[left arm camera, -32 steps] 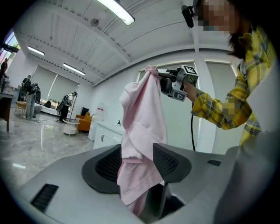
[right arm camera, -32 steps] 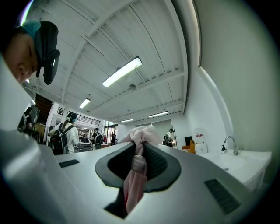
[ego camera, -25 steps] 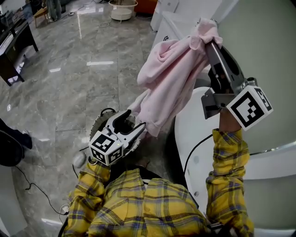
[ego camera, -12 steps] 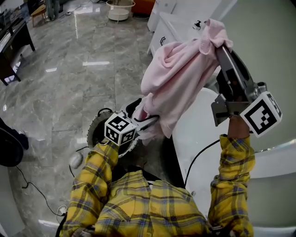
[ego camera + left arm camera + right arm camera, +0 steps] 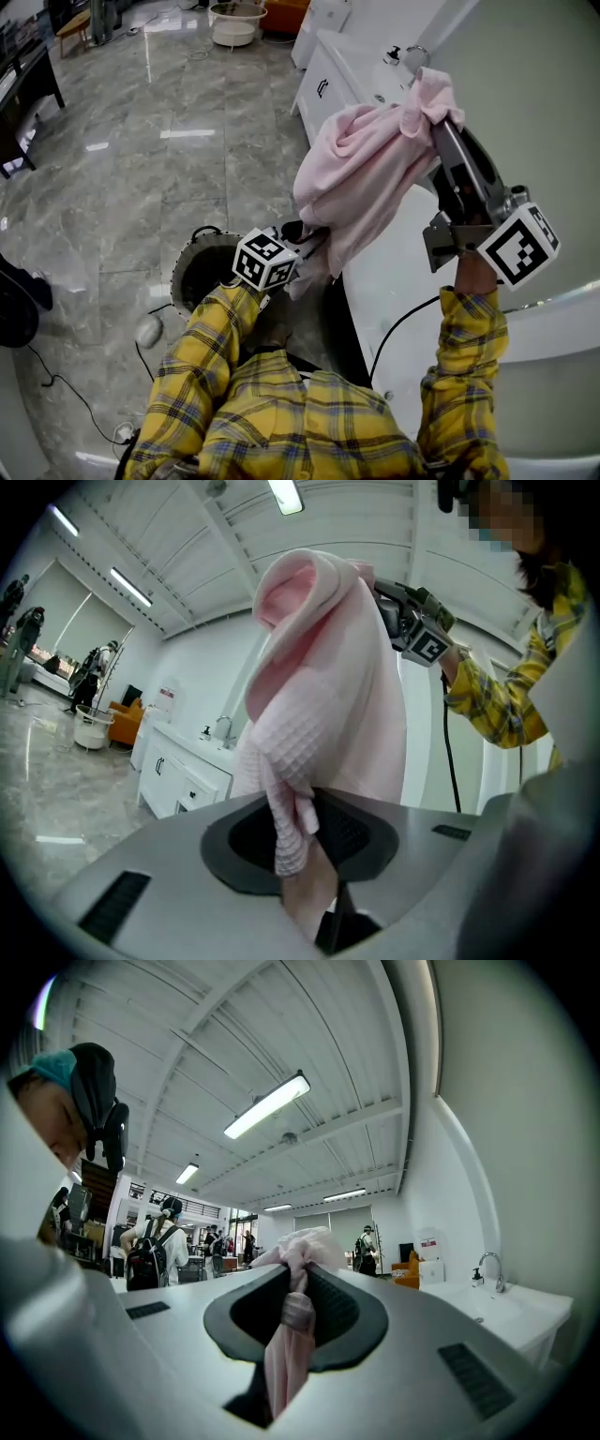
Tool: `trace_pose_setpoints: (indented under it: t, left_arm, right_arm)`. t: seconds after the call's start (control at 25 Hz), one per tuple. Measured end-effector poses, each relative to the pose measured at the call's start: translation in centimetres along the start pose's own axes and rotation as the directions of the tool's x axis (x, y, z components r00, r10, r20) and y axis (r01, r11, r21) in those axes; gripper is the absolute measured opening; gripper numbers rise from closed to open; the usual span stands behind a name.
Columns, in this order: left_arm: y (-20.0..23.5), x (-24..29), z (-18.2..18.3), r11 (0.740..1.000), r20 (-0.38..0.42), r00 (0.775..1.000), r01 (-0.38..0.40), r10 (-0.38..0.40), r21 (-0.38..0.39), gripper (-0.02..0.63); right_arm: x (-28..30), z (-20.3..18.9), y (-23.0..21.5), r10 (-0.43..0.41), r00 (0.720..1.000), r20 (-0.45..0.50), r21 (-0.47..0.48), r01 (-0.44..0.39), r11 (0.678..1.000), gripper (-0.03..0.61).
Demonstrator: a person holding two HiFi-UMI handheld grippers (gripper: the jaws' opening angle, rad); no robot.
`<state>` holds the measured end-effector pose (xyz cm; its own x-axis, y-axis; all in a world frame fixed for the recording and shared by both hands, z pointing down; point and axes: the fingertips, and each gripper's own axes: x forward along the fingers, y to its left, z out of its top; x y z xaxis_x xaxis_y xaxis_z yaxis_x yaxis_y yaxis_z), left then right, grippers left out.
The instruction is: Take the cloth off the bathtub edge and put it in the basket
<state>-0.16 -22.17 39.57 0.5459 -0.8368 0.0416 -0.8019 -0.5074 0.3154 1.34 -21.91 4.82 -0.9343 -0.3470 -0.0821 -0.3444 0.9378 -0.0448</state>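
Note:
A pink waffle cloth [image 5: 366,178] hangs in the air over the white bathtub's edge [image 5: 394,281]. My right gripper [image 5: 436,117] is raised and shut on the cloth's top end, which bunches between its jaws [image 5: 295,1288]. My left gripper [image 5: 314,239] is at the cloth's lower end, its jaws closing, and the hem [image 5: 328,714] is pinched between them [image 5: 300,827]. The dark round basket [image 5: 197,272] stands on the floor below and left of the left gripper.
A white vanity with a faucet [image 5: 337,70] stands behind the tub. A pale basin [image 5: 234,21] and a dark table [image 5: 23,84] are further off on the glossy marble floor. Cables [image 5: 56,375] trail near the basket. People stand in the background of both gripper views.
My left gripper rose to the right from beside the basket to the cloth's lower end and its jaws came together on the hem. The right gripper kept the cloth held high.

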Motion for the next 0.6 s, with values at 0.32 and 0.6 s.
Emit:
trace_pose_setpoints:
  t: [0.32, 0.6]
  left_arm:
    - [3.9, -2.9, 3.6, 0.987, 0.034, 0.987, -0.155, 0.157, -0.041, 0.057]
    - [5.8, -8.9, 11.5, 0.959, 0.227, 0.931, -0.274, 0.284, -0.078, 0.057]
  right_arm:
    - [0.6, -0.8, -0.9, -0.001, 1.0, 0.013, 0.004, 0.001, 1.0, 0.064]
    - [1.3, -2.0, -0.8, 0.04, 0.999, 0.012, 0.072, -0.041, 0.997, 0.064]
